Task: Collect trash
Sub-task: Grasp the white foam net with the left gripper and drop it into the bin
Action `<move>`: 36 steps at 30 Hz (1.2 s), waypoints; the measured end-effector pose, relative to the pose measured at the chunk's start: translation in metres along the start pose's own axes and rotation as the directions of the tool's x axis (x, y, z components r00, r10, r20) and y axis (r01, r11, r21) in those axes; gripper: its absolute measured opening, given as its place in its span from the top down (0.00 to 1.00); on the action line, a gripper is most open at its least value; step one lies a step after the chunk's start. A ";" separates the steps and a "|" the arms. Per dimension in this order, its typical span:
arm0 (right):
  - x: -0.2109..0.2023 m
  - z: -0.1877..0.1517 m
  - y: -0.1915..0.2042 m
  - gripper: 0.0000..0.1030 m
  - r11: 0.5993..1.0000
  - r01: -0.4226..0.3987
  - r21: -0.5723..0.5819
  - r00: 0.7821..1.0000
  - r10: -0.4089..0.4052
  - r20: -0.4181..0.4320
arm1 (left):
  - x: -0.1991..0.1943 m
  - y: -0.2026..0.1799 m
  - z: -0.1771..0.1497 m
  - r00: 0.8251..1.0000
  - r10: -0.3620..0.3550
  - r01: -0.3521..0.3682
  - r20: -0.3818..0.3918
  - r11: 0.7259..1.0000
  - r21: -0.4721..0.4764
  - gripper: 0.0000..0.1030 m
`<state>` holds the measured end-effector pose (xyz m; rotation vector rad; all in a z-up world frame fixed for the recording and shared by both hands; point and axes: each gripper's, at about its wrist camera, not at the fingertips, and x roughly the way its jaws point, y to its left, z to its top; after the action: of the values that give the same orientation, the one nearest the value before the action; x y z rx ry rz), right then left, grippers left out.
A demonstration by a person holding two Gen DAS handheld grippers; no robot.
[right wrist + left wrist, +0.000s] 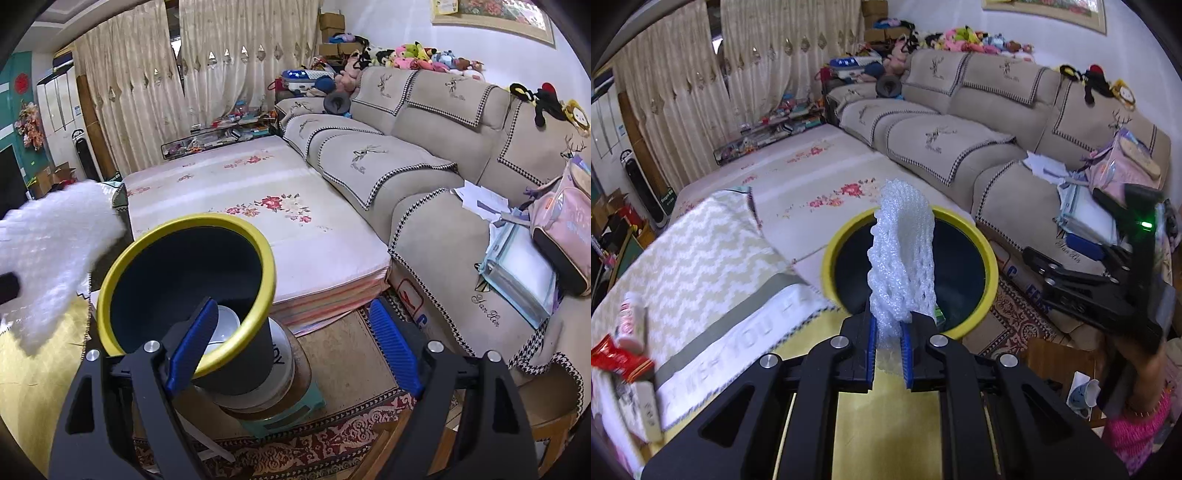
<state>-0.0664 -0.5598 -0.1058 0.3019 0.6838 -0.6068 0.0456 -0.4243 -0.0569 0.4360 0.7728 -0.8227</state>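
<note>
My left gripper (889, 325) is shut on a white foam net sleeve (901, 254) and holds it upright just in front of the yellow-rimmed black trash bin (991, 266). In the right wrist view the bin (255, 314) stands on a stool, with the foam net (55, 258) at the far left, beside the rim. My right gripper (295, 328) is open and empty, its left finger at the bin's near rim. A red wrapper (617, 360) and a small white bottle (633, 325) lie on the table at the left.
A beige sofa (406, 166) with a pink backpack (565, 221) and papers runs along the right. A floral mattress (258, 206) lies behind the bin. A zigzag cloth (690, 254) covers the yellow table (886, 424). A mug (1084, 397) sits low at the right.
</note>
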 end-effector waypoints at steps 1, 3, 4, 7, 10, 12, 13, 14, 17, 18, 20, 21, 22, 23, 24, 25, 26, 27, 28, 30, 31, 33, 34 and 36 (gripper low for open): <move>0.001 0.000 -0.002 0.23 1.000 0.002 0.004 1.000 -0.002 0.000 | 0.009 -0.002 0.003 1.000 0.000 0.000 -0.012 1.000 0.001 0.89; 0.001 -0.001 -0.006 0.23 1.000 0.009 0.010 1.000 -0.009 0.003 | 0.028 -0.005 0.007 0.999 0.002 -0.002 -0.037 1.000 -0.004 0.89; 0.001 -0.001 -0.008 0.23 1.000 0.010 0.013 1.000 -0.010 0.004 | 0.036 -0.006 0.010 0.999 0.001 -0.001 -0.047 1.000 -0.007 0.89; 0.001 -0.002 -0.011 0.22 1.000 0.014 0.020 1.000 -0.014 0.005 | 0.060 -0.008 0.016 0.998 0.020 -0.021 -0.063 1.000 -0.009 0.88; 0.002 -0.002 -0.013 0.22 1.000 0.019 0.022 1.000 -0.019 0.003 | 0.079 -0.008 0.021 0.996 0.026 -0.028 -0.083 0.999 -0.016 0.84; 0.002 -0.002 -0.013 0.21 1.000 0.018 0.021 1.000 -0.018 0.003 | 0.085 -0.006 0.022 0.996 0.020 -0.022 -0.090 0.999 -0.027 0.69; 0.002 -0.002 -0.013 0.20 1.000 0.017 0.019 1.000 -0.017 0.002 | 0.088 -0.005 0.024 0.996 0.027 -0.030 -0.090 0.999 -0.033 0.58; 0.003 -0.002 -0.013 0.20 1.000 0.015 0.017 1.000 -0.015 0.001 | 0.089 -0.004 0.025 0.996 0.031 -0.034 -0.085 0.999 -0.037 0.53; 0.005 -0.002 -0.009 0.20 1.000 0.009 0.007 1.000 -0.009 -0.005 | 0.084 -0.002 0.025 0.997 0.029 -0.032 -0.076 0.999 -0.038 0.53; 0.006 -0.003 -0.008 0.20 1.000 0.005 0.003 1.000 -0.005 -0.007 | 0.080 -0.001 0.024 0.997 0.029 -0.032 -0.070 0.999 -0.039 0.53; 0.006 -0.004 -0.004 0.20 1.000 0.001 -0.003 1.000 -0.001 -0.009 | 0.060 0.002 0.021 0.999 0.029 -0.031 -0.036 0.998 -0.046 0.52; 0.006 -0.005 -0.001 0.20 1.000 -0.003 -0.006 1.000 0.003 -0.010 | 0.048 0.005 0.018 0.999 0.031 -0.032 -0.017 0.998 -0.050 0.50; 0.007 -0.005 0.001 0.20 1.000 -0.007 -0.010 1.000 0.007 -0.012 | 0.038 0.007 0.016 0.999 0.034 -0.034 -0.003 0.998 -0.056 0.46; 0.007 -0.005 0.003 0.20 1.000 -0.013 -0.015 1.000 0.012 -0.014 | 0.027 0.009 0.013 0.999 0.038 -0.037 0.014 0.997 -0.063 0.43; 0.007 -0.005 0.007 0.19 1.000 -0.016 -0.022 1.000 0.016 -0.014 | 0.012 0.012 0.008 0.999 0.040 -0.038 0.035 0.997 -0.072 0.43; 0.006 -0.004 0.011 0.19 0.999 -0.020 -0.029 1.000 0.020 -0.014 | 0.001 0.015 0.005 0.998 0.042 -0.038 0.049 0.996 -0.079 0.42; 0.006 -0.004 0.014 0.19 0.999 -0.024 -0.034 1.000 0.023 -0.014 | -0.011 0.017 0.000 0.997 0.045 -0.040 0.063 0.995 -0.087 0.39; 0.005 -0.005 0.019 0.19 0.999 -0.032 -0.042 0.999 0.032 -0.013 | -0.024 0.021 -0.005 0.996 0.052 -0.045 0.077 0.994 -0.096 0.38; 0.004 -0.005 0.024 0.19 0.998 -0.039 -0.049 0.999 0.039 -0.013 | -0.037 0.025 -0.011 0.995 0.058 -0.049 0.087 0.993 -0.103 0.36; 0.001 -0.004 0.036 0.19 0.996 -0.058 -0.072 0.998 0.057 -0.013 | -0.059 0.034 -0.022 0.992 0.068 -0.056 0.105 0.992 -0.115 0.34; -0.001 -0.004 0.042 0.19 0.994 -0.066 -0.083 0.998 0.065 -0.012 | -0.071 0.039 -0.030 0.990 0.083 -0.068 0.116 0.990 -0.124 0.32; -0.006 -0.005 0.058 0.19 0.990 -0.090 -0.111 0.996 0.089 -0.010 | -0.093 0.050 -0.046 0.984 0.125 -0.107 0.129 0.985 -0.139 0.27; -0.008 -0.006 0.066 0.19 0.986 -0.108 -0.129 0.994 0.107 -0.009 | -0.101 0.054 -0.052 0.981 0.141 -0.122 0.131 0.982 -0.145 0.23; -0.016 -0.008 0.089 0.19 0.973 -0.153 -0.172 0.988 0.153 -0.011 | -0.122 0.071 -0.074 0.972 0.198 -0.174 0.126 0.969 -0.177 0.20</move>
<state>-0.0254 -0.4794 -0.0954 0.1905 0.6990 -0.3977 0.0160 -0.2753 -0.0093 0.2927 0.6497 -0.6013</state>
